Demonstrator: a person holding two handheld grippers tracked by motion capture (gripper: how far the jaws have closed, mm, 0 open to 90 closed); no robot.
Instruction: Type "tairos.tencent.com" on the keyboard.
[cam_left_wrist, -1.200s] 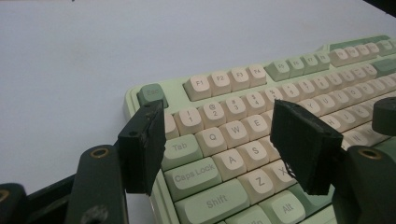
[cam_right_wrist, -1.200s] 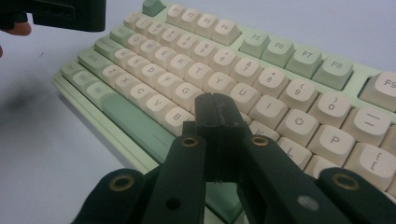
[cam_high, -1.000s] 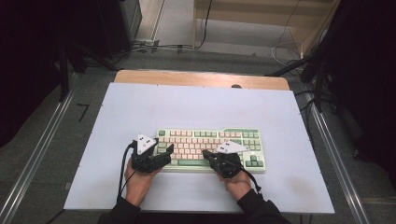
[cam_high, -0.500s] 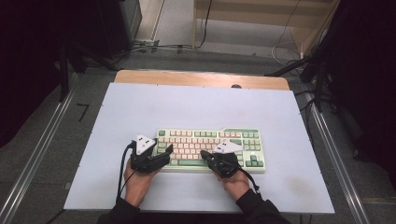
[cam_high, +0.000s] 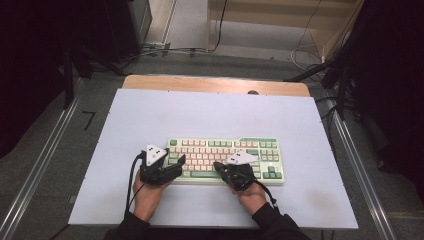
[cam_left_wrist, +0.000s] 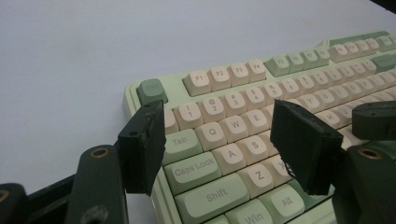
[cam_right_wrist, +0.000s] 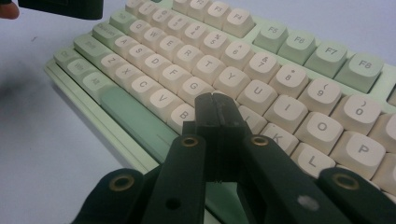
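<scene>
- Keyboard (cam_high: 225, 160), green with cream keycaps, lay flat on the white worktop (cam_high: 215, 115), near its front edge and a little right of the middle, long side parallel to that edge; this put it within easy reach of both hands.
- Left gripper (cam_high: 172, 166) hung over the keyboard's left end. In the left gripper view its jaws stood well apart with nothing between them, one pad (cam_left_wrist: 142, 147) above the Tab and Caps Lock keys, the other above the letter keys near X. Held open and clear of the keys, it probably waited its turn rather than pressing.
- Right gripper (cam_high: 220, 167) came in over the front edge of the keyboard, around the middle of the key field. Its jaws were pressed fully together, holding nothing, so that the two fingertips (cam_right_wrist: 217, 109) made one narrow point, which looked suited to striking a single key.
- That point sat over the bottom letter row, between B and the keys to its right; whether it touched a keycap I could not tell.
- Judging by this, typing was the work in hand, with the right gripper acting as the finger.
</scene>
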